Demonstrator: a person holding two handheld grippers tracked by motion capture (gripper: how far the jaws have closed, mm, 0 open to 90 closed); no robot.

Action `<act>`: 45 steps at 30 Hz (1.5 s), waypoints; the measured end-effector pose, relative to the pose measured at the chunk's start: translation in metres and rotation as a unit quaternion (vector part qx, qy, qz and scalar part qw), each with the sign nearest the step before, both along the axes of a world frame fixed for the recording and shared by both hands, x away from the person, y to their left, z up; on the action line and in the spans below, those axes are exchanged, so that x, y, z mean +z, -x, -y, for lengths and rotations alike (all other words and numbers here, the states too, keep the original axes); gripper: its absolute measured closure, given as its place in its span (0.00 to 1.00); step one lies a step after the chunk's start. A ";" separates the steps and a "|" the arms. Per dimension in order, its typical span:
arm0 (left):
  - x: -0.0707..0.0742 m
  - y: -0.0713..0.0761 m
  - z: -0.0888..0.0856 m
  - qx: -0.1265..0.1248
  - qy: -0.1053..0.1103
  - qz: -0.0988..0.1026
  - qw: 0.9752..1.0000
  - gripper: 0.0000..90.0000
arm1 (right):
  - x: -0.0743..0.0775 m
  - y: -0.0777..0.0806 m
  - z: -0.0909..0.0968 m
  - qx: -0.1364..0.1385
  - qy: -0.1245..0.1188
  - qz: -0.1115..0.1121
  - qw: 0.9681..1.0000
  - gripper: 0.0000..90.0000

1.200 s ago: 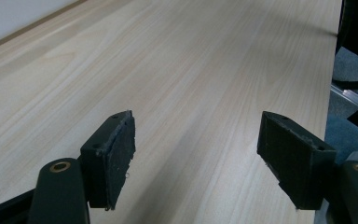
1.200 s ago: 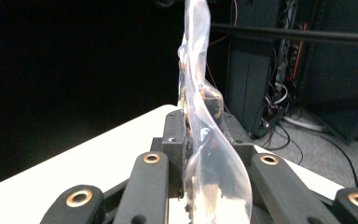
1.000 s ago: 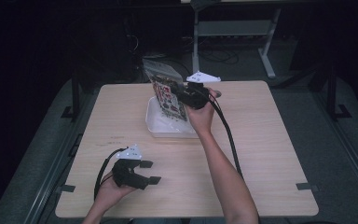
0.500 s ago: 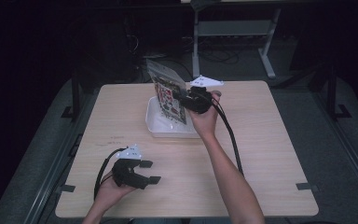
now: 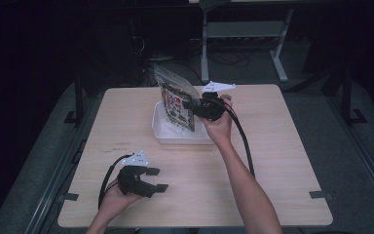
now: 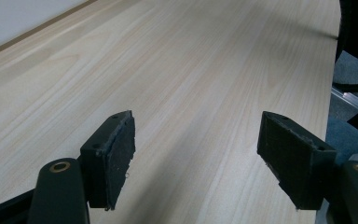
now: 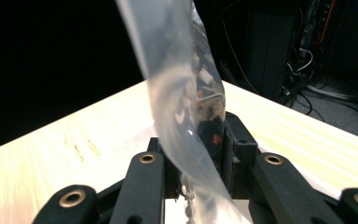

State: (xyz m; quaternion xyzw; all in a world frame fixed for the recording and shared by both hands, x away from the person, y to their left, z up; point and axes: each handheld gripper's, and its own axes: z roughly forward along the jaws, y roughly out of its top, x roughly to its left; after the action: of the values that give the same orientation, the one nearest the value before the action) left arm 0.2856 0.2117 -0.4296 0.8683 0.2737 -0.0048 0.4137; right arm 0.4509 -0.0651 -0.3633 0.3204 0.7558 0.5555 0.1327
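Clear, glossy plastic forms the flat pouch with red-and-white printed contents (image 5: 177, 100), which the high view shows standing nearly upright over the shallow white rectangular tray (image 5: 161, 130) at the middle of the pale wooden table (image 5: 282, 146). The right gripper (image 5: 191, 104) clamps the pouch's edge from the side; its jaws have just been closing a little on the plastic. Near the table's front edge the left gripper (image 5: 158, 179) rests low in the person's hand, well apart from the tray.

In the left gripper view, the two black jaws stand spread wide over bare, fine-grained wood, their pads (image 6: 120, 156) rough and matte.

In the right gripper view, the translucent pouch (image 7: 182, 93) curves upward from between the black jaws, which pinch it, dark printed shapes showing through its shiny film.
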 end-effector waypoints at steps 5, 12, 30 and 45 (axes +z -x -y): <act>0.000 0.000 0.001 -0.002 -0.003 0.000 1.000 0.30 | 0.000 -0.001 0.005 0.003 0.013 -0.005 1.000 0.82; 0.000 0.000 0.001 -0.001 -0.002 0.000 1.000 0.30 | 0.000 -0.001 0.007 0.000 0.022 -0.006 1.000 0.82; 0.000 0.000 0.003 -0.005 -0.009 0.003 1.000 0.30 | 0.007 -0.001 0.021 -0.006 -0.001 -0.023 1.000 0.64; 0.000 -0.001 0.003 -0.005 -0.015 0.005 1.000 0.29 | 0.010 0.007 0.036 0.015 -0.021 -0.046 0.999 0.55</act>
State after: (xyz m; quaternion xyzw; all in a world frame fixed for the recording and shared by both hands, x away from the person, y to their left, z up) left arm 0.2869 0.2083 -0.4298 0.8760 0.2670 0.0016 0.4016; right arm 0.4442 -0.1010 -0.3535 0.3372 0.7540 0.5575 0.0830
